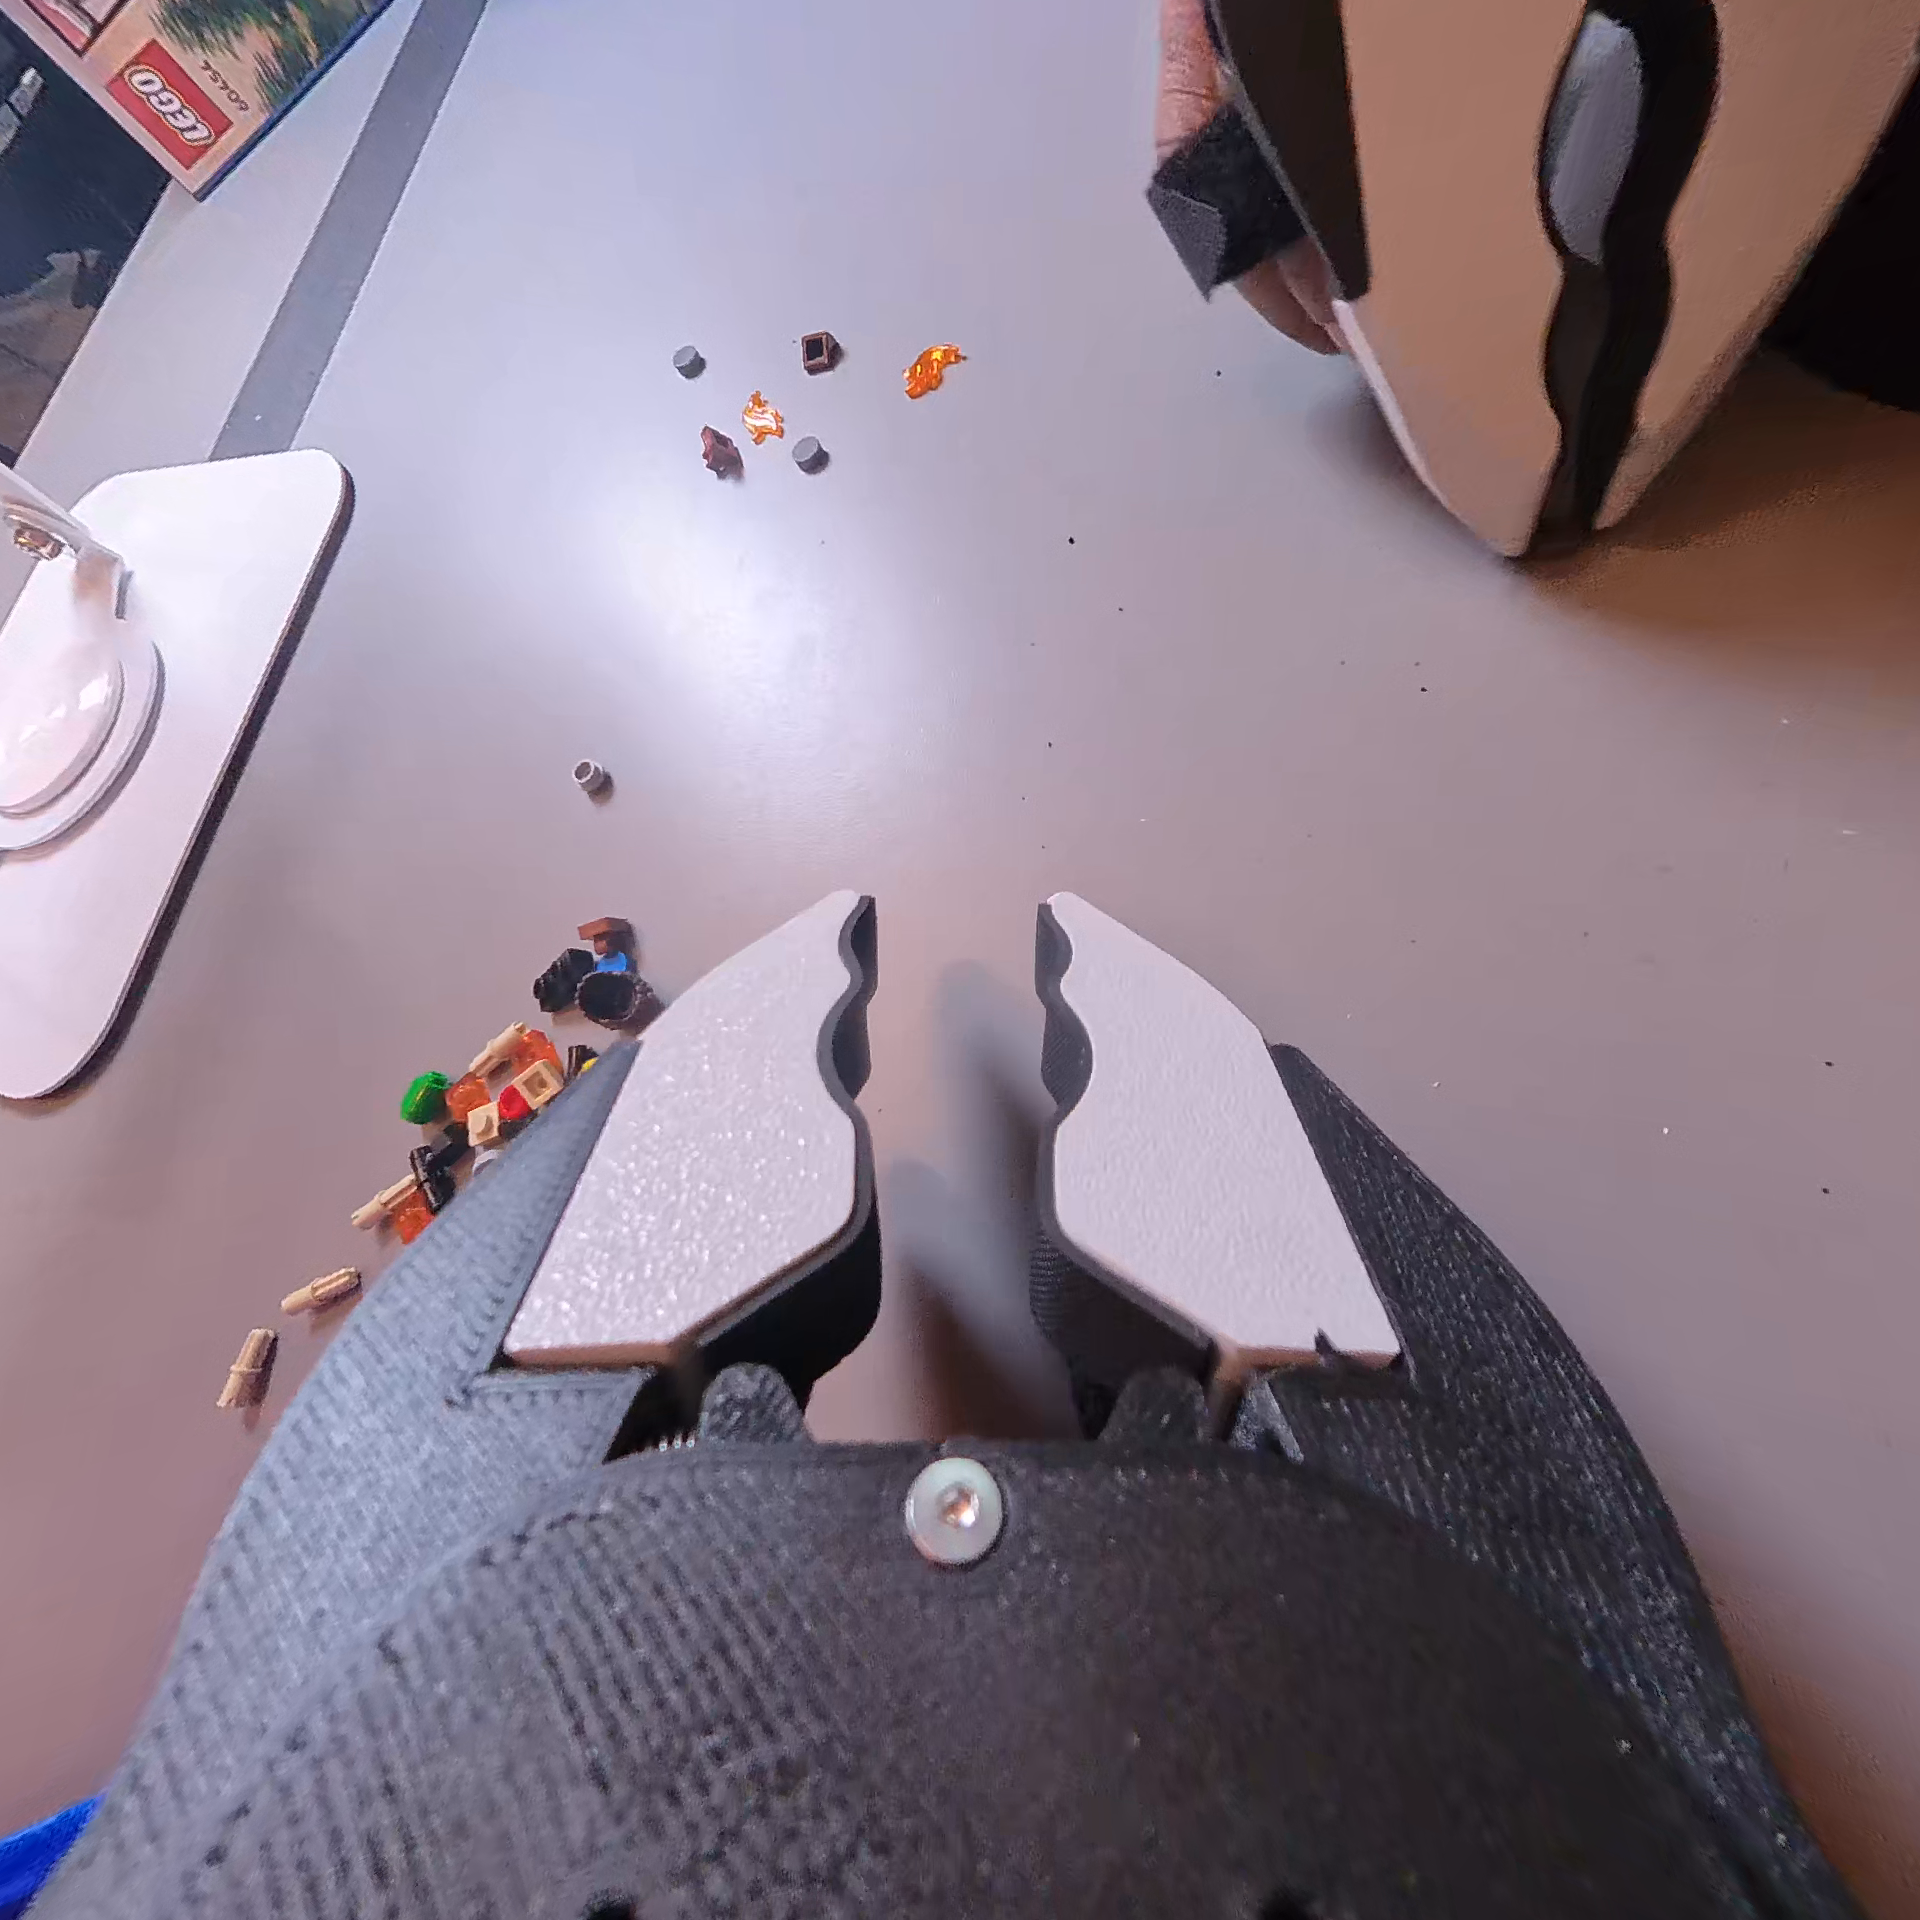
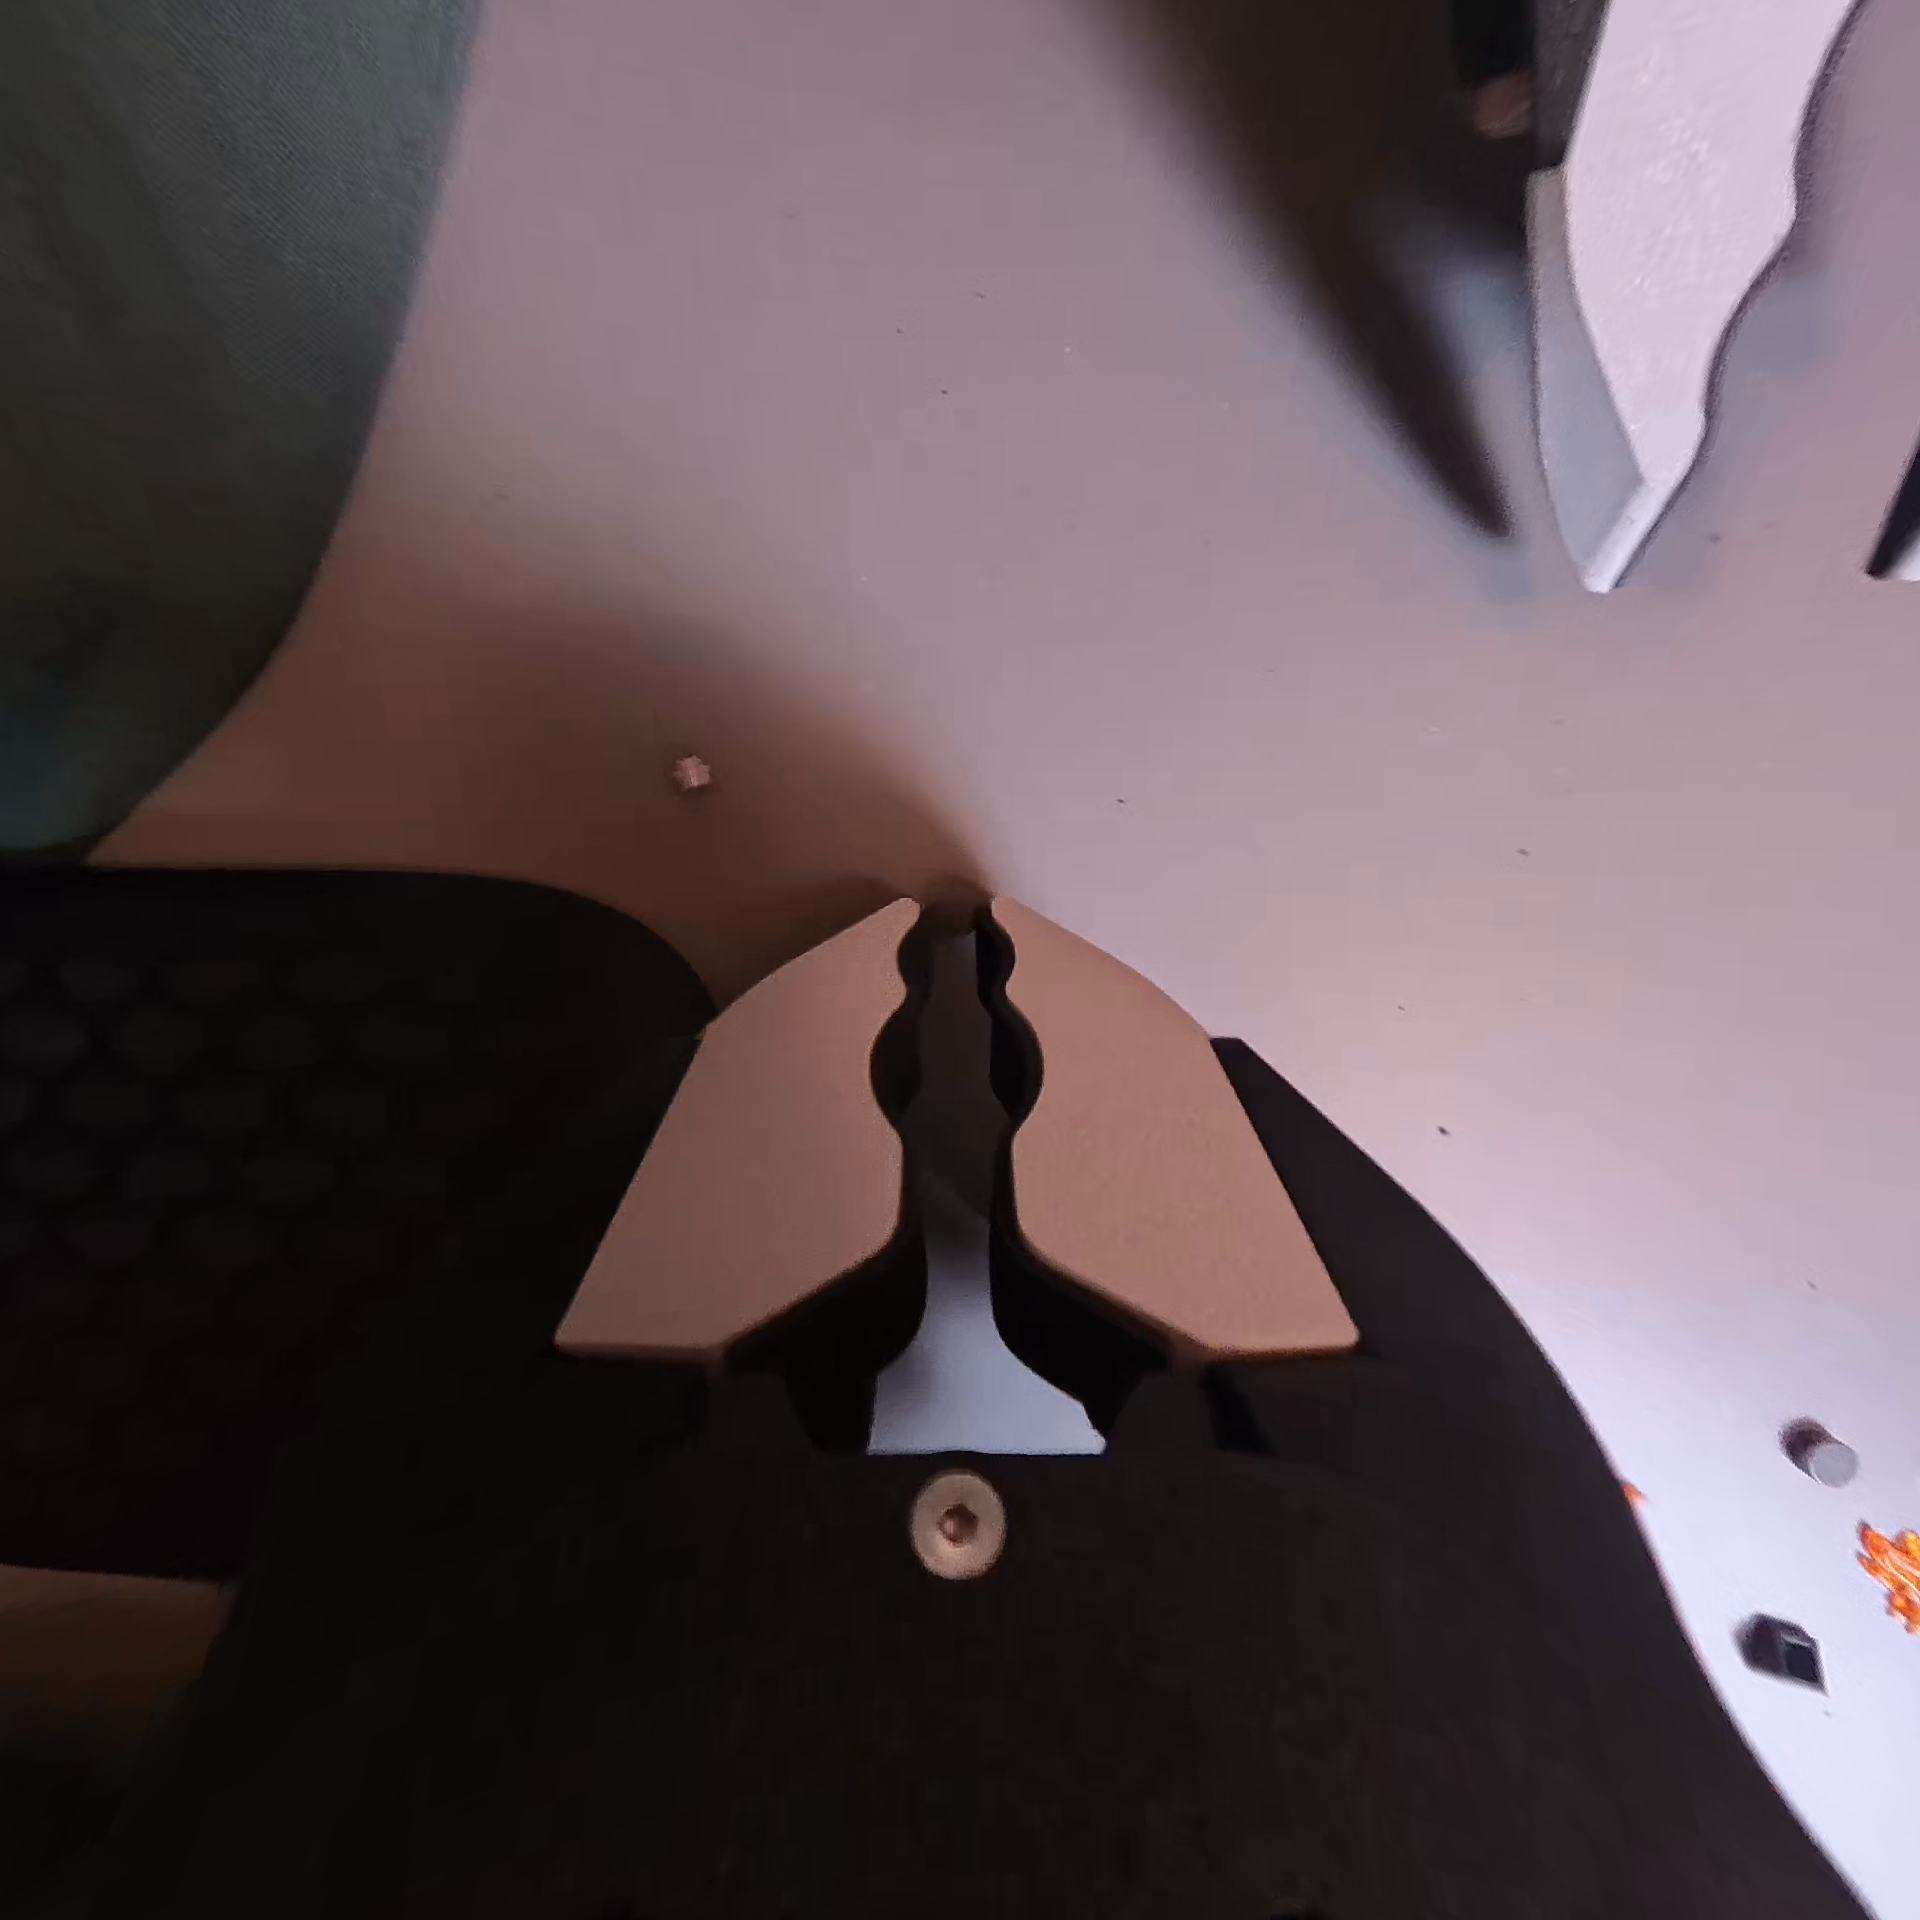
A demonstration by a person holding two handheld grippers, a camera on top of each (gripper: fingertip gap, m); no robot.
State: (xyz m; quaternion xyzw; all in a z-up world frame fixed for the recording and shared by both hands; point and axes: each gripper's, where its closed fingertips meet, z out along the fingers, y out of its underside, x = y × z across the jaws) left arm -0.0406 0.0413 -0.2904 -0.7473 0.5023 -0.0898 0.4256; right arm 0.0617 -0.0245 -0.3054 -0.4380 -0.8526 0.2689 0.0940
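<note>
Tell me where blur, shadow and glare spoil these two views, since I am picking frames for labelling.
Left wrist view: sharp; soft glare on the grey tabletop; the right gripper at top right is blurred. Right wrist view: dim, a broad shadow reaches that gripper's nearly closed fingertips; the left gripper is smeared.

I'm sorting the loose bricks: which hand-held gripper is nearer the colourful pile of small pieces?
Left. The left hand-held gripper sits right beside the pile, partly covering it; the right hand-held gripper is far across the table.
</note>
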